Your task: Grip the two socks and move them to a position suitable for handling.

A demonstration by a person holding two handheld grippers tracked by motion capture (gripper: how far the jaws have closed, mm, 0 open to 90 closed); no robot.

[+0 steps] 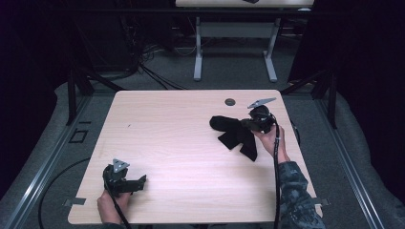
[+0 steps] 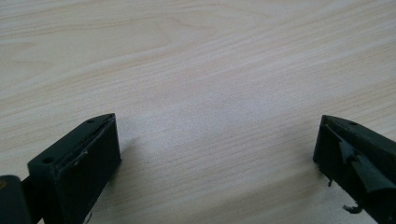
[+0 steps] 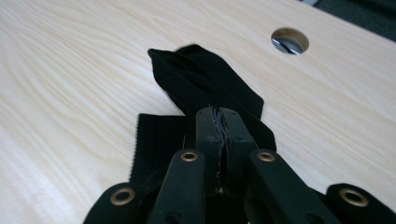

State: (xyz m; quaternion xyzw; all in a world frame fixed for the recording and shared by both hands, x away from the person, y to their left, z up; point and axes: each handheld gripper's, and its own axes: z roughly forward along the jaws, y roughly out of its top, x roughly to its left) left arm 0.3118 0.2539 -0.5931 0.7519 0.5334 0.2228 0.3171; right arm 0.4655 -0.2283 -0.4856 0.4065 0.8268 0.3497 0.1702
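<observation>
A black sock lies on the right half of the light wooden table, over a second black sock that spreads toward the front. My right gripper comes in from the right and is shut on the upper sock. In the right gripper view the jaws are pressed together on the black sock, and the ribbed cuff of the other sock lies to the left below them. My left gripper rests near the front left edge, open. Only bare wood lies between its fingertips.
A round cable hole sits in the table near the far edge, just behind the socks, also visible in the right gripper view as the cable hole. A second table stands farther back. Dark frame posts flank the table.
</observation>
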